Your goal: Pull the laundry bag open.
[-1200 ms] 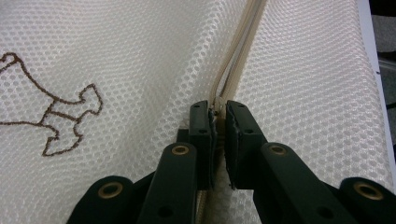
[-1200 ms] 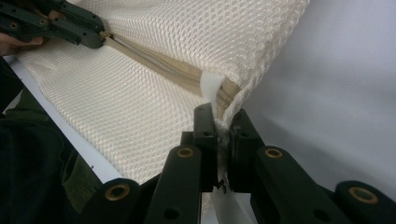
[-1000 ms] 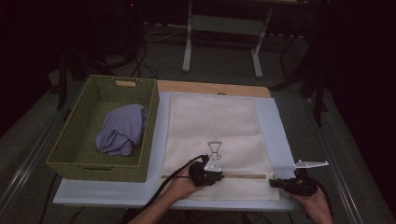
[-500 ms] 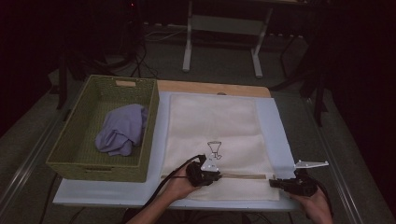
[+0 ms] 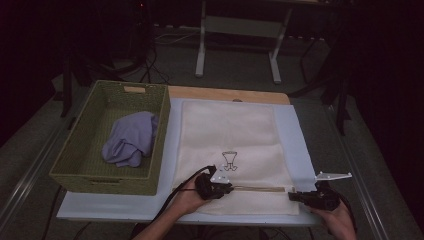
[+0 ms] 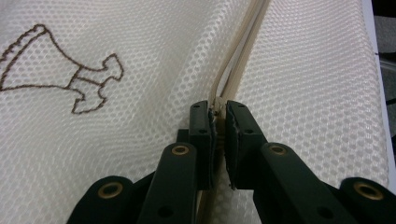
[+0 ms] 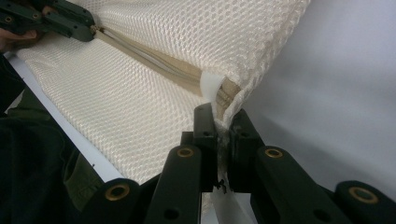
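Observation:
A cream mesh bag (image 5: 230, 135) with a brown embroidered figure (image 5: 229, 160) lies flat on a pale blue mat (image 5: 295, 145). A tan zipper (image 5: 260, 188) runs across its near end. My left gripper (image 5: 231, 188) is shut on the zipper's pull, and in the left gripper view its jaws (image 6: 220, 119) pinch the pull where the two zipper tapes (image 6: 243, 51) meet. At the bag's near right corner, my right gripper (image 5: 291, 196) is shut on the mesh edge beside a white tab (image 7: 211, 86); the right gripper view shows it clamped (image 7: 223, 126).
A green woven basket (image 5: 75, 172) stands at the left of the mat and holds a crumpled lilac cloth (image 5: 131, 142). The table's wooden far edge (image 5: 225, 93) lies behind the bag. A metal stand (image 5: 240, 30) stands on the dark floor beyond.
My left gripper has slid a little to the left along the zipper line with the pull in it. The right gripper has stayed at the bag's corner.

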Tool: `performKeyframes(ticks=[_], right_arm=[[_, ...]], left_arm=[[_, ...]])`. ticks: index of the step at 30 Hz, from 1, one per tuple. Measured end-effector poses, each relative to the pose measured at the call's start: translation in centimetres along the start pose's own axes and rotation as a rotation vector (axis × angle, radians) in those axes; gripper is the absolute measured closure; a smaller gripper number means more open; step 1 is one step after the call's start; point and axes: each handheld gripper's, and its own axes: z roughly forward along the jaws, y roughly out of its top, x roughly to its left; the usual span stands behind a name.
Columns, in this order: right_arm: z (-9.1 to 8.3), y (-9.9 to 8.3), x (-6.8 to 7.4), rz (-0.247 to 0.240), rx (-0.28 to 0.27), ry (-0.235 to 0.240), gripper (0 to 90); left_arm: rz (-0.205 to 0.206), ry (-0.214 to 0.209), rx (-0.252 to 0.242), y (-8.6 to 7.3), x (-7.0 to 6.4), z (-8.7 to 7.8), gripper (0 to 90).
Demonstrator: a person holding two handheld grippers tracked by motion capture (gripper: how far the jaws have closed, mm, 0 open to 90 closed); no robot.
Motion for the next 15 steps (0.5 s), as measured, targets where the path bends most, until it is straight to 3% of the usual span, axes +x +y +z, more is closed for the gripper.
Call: performKeyframes(ticks=[5, 15], right_arm=[[0.0, 0.0, 0.0, 0.002, -0.001, 0.001, 84.4], [-0.1, -0.1, -0.1, 0.005, -0.001, -0.001, 84.4]], left_arm=[[-0.008, -0.005, 0.005, -0.3, 0.3, -0.4, 82.3], [-0.015, 0.025, 0.017, -1.4, 0.8, -1.9, 82.3]])
